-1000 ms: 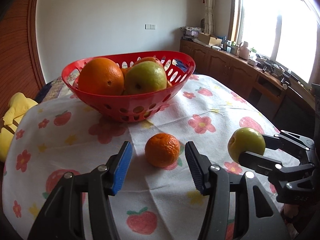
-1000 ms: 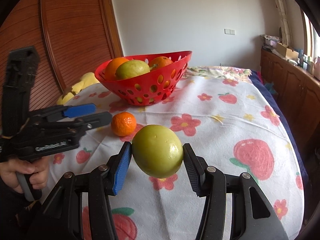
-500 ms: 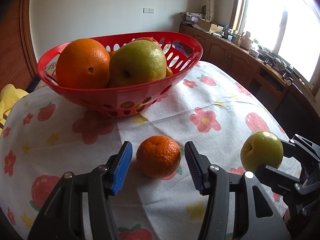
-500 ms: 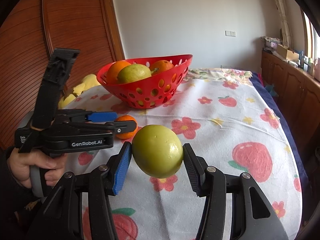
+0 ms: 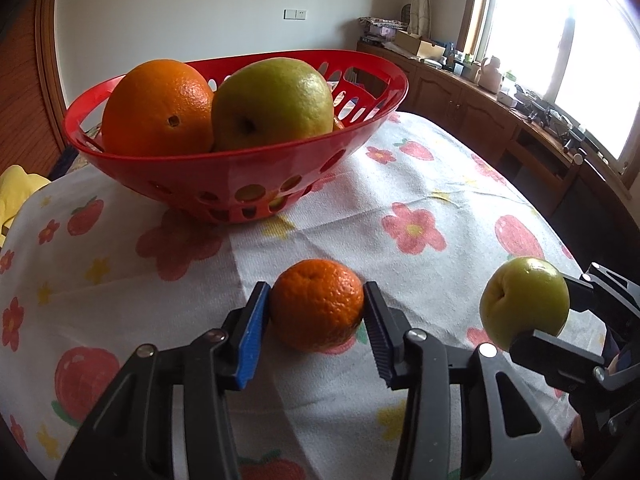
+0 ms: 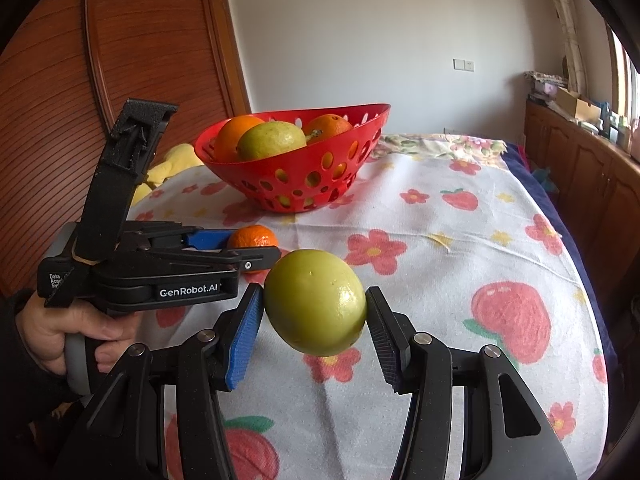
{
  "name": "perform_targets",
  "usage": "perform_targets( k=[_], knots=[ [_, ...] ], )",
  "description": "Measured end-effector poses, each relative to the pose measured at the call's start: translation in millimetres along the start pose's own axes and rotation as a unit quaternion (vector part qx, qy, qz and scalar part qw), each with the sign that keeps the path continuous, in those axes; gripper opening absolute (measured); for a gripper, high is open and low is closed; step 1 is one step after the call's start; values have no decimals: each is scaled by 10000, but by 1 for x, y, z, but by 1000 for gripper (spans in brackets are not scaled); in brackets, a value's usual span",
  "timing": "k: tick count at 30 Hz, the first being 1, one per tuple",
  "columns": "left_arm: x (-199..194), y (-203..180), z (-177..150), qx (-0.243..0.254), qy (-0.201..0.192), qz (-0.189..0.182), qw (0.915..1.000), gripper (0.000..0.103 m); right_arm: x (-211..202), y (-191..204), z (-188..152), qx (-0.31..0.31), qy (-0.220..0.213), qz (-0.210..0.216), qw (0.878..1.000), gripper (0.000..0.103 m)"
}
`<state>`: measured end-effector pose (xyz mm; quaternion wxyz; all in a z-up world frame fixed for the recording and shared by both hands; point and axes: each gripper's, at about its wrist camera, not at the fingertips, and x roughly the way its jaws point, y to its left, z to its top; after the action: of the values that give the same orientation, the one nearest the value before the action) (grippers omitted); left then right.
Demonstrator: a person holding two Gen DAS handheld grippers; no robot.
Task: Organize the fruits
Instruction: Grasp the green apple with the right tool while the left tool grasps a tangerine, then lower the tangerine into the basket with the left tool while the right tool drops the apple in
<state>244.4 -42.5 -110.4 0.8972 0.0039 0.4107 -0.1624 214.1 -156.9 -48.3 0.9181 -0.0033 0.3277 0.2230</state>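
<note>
A small orange mandarin [image 5: 317,305] lies on the flowered tablecloth, and my left gripper [image 5: 314,320] is shut on it, both pads touching its sides. My right gripper [image 6: 314,316] is shut on a green apple [image 6: 315,302] and holds it above the cloth; the apple also shows in the left wrist view [image 5: 525,303]. A red perforated basket [image 5: 240,168] stands behind, holding a large orange [image 5: 158,108], a green pear [image 5: 272,104] and more fruit. The basket shows in the right wrist view [image 6: 360,136] too, with the mandarin [image 6: 253,238] below it.
The table is covered by a white cloth [image 5: 420,208] with red flowers and strawberries. A yellow cloth [image 5: 16,192] lies at the far left edge. Wooden cabinets [image 5: 500,120] with clutter run under the window on the right. A wooden panel wall [image 6: 120,60] is on the left.
My left gripper has moved forward around the mandarin and closed on it. My right gripper still holds the apple, shifted only slightly.
</note>
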Motion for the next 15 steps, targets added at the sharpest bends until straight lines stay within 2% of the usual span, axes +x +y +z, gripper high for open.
perform_targets(
  k=[9, 15],
  knots=[
    [-33, 5, 1, -26, -300, -75, 9995, 44, 1, -2, 5, 18, -6, -24, 10000, 53],
    [-69, 6, 13, 39, -651, -159, 9977, 44, -6, -10, 27, 6, -143, -82, 9999, 53]
  ],
)
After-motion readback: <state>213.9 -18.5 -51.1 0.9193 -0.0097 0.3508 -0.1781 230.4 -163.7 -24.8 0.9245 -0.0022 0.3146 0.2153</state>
